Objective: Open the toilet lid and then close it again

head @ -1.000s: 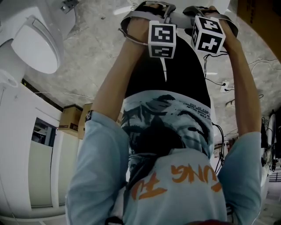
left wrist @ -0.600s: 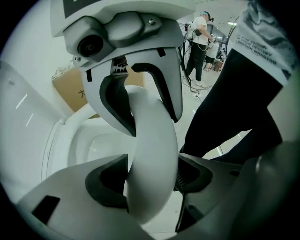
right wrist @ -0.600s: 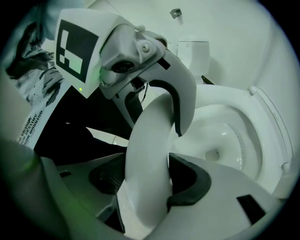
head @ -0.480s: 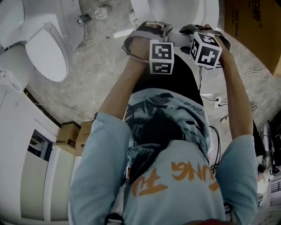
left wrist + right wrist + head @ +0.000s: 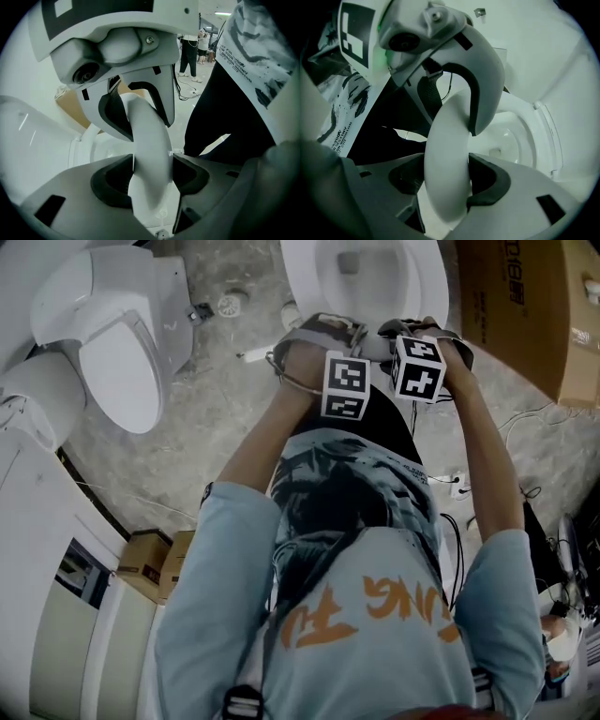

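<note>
A white toilet (image 5: pixel 309 273) stands at the top of the head view with its bowl showing. The lid's rim (image 5: pixel 147 140) runs up between the jaws of my left gripper (image 5: pixel 151 180), which have just been closing, and both pads now press on it. My right gripper (image 5: pixel 446 180) is shut on the same lid rim (image 5: pixel 447 154), close beside the left one. Each gripper view shows the other gripper just above. In the head view the two marker cubes (image 5: pixel 345 385) (image 5: pixel 417 368) sit side by side in front of the bowl and hide the jaws and the lid.
A second toilet (image 5: pixel 117 343) with its lid down stands at the left. A large cardboard box (image 5: pixel 516 315) is at the top right, small cardboard boxes (image 5: pixel 150 563) at the lower left. Cables and a socket strip (image 5: pixel 459 486) lie on the floor at the right.
Both grippers have risen together, still side by side. The open bowl has come into the head view at the top. The second toilet shows more fully at the left.
</note>
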Available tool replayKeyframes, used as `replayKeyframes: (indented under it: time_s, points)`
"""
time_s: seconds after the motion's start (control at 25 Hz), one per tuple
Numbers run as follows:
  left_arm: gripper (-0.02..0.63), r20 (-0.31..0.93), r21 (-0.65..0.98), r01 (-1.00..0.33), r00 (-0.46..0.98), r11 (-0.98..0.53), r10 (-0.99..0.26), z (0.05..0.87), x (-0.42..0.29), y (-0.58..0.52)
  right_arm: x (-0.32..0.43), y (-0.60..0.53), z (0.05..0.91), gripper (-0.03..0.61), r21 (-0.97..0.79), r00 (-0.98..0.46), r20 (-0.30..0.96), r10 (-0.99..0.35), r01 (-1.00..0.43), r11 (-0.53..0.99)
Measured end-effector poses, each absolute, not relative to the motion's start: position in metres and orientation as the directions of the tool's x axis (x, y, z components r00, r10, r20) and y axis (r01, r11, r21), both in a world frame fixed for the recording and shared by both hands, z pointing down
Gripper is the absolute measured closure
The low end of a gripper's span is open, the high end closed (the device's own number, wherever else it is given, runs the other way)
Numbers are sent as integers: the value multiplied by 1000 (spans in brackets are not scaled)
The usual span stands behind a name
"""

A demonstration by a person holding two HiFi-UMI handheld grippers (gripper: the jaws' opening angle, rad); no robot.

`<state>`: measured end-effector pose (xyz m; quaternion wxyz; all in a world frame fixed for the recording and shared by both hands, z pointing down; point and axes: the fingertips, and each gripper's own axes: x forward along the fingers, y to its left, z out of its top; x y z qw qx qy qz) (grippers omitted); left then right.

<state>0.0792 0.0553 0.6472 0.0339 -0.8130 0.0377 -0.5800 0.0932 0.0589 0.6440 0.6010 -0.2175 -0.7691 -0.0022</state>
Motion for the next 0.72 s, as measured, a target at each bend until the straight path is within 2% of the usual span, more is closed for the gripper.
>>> replayKeyframes:
  time_s: [0.36,0.72]
  points:
    - [359,915,-144,-22,377,-989,-142,594,70,27,81,28,600,318,-92,-231,956,179,344,934]
    - [379,875,-263,-108,392,-959,-284,523,50,-23,60,-33,541,403,242,-339,929,-146,261,935]
